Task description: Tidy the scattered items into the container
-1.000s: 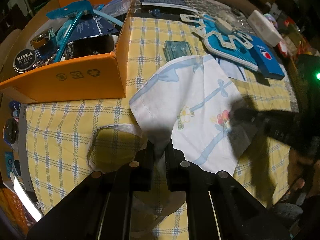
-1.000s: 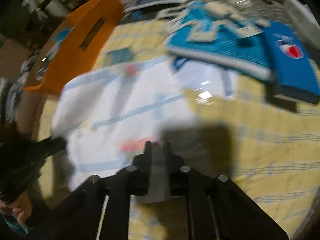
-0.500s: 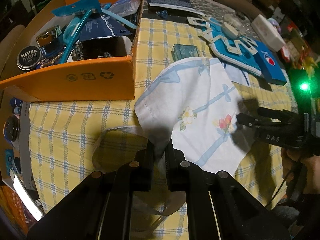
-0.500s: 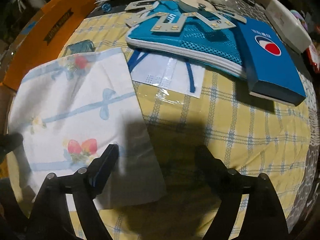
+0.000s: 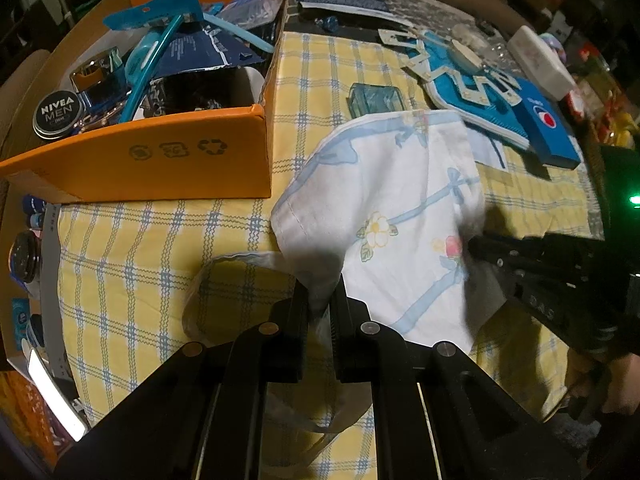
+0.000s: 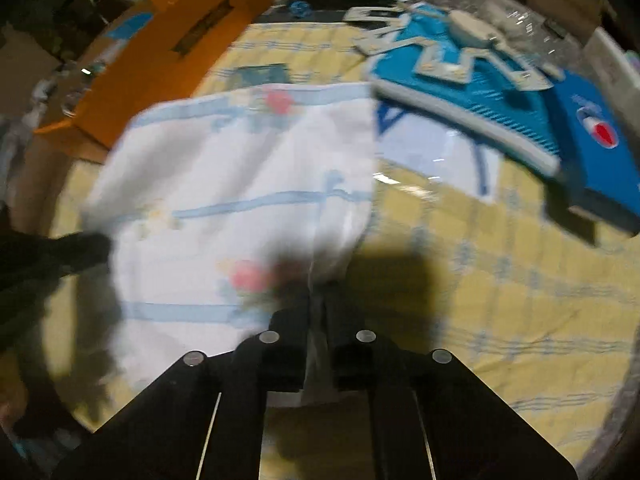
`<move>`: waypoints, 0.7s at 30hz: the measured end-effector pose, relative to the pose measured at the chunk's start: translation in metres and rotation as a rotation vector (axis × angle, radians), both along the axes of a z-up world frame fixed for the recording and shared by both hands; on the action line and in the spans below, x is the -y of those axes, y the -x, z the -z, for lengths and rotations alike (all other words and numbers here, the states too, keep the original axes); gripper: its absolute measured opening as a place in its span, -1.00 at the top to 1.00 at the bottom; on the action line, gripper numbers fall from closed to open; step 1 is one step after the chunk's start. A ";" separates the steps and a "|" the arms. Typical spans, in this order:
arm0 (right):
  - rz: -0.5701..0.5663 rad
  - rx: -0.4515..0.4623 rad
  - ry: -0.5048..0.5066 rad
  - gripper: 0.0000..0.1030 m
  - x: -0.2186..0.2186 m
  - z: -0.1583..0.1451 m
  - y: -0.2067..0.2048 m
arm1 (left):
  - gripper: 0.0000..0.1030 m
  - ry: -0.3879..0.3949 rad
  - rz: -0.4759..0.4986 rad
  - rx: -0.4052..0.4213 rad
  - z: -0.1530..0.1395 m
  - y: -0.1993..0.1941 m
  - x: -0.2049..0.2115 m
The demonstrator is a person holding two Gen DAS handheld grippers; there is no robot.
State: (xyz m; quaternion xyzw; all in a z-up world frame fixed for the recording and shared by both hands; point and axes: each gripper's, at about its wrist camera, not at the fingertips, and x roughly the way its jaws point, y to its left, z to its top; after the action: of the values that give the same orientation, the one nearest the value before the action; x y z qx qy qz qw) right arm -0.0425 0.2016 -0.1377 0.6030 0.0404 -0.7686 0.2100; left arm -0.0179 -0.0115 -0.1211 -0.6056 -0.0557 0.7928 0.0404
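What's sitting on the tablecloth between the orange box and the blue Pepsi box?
In the left wrist view: between orange box and Pepsi box lie a small teal case, the white cloth's top edge, and a blue mesh pouch.

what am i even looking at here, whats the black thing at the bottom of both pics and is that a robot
No robot: a person holds a hand-held two-finger gripper in each hand, and each gripper carries a wide-angle camera looking along its fingers. The black bars at the bottom of each picture are that gripper's own fingers.

One picture is from the left gripper, the other from the right gripper. Both are pinching the same white printed cloth, the left at one corner, the right on the opposite side, where its jaws have just closed.

The cloth lies on a yellow checked tablecloth. Nearby stand an orange box already full of small items, a blue mesh pouch and a blue Pepsi box.
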 end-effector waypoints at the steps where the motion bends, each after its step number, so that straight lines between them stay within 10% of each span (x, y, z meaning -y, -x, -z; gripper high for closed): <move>1: -0.011 0.007 0.028 0.91 0.002 -0.002 -0.002 | 0.83 0.001 -0.001 0.000 0.000 0.000 0.000; 21: 0.051 -0.069 0.175 0.91 0.009 -0.034 0.009 | 0.82 -0.079 -0.030 0.073 0.007 0.003 0.008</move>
State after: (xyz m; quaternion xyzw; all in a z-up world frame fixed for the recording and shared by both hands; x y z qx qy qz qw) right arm -0.0515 0.1923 -0.1037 0.5564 -0.0353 -0.7945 0.2406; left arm -0.0208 -0.0199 -0.1285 -0.6313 -0.0975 0.7678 0.0500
